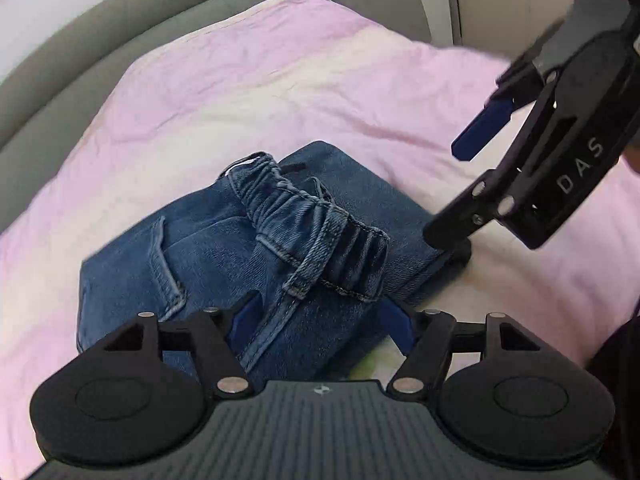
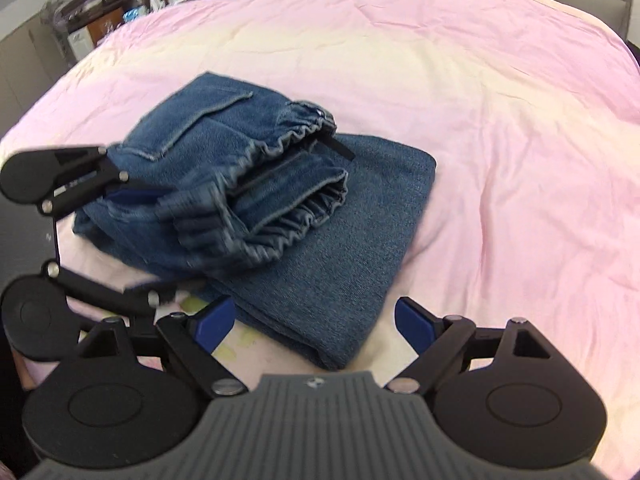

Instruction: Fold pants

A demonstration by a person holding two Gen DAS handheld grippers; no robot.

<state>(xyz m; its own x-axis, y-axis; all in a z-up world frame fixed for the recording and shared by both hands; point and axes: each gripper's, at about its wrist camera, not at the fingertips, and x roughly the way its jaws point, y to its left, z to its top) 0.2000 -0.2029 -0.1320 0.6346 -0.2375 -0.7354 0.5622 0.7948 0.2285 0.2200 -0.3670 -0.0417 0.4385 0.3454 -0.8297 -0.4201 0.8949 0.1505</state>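
Note:
Blue denim pants point(image 1: 224, 248) lie folded into a bundle on the pink bed sheet point(image 1: 280, 80), the elastic waistband point(image 1: 320, 232) bunched on top. My left gripper point(image 1: 322, 320) is wide open, its blue pads on either side of the near part of the bundle. The pants also show in the right wrist view point(image 2: 320, 240). My right gripper point(image 2: 316, 320) is open and empty, hovering just above the near edge of the folded pants. It shows at the right of the left wrist view point(image 1: 456, 192), beside the pants. The left gripper appears at the left of the right wrist view point(image 2: 132, 240).
A grey padded headboard point(image 1: 80, 40) borders the bed at the far left. Furniture and clutter point(image 2: 100, 20) stand beyond the bed's far corner. The pink sheet point(image 2: 500, 120) spreads wide to the right of the pants.

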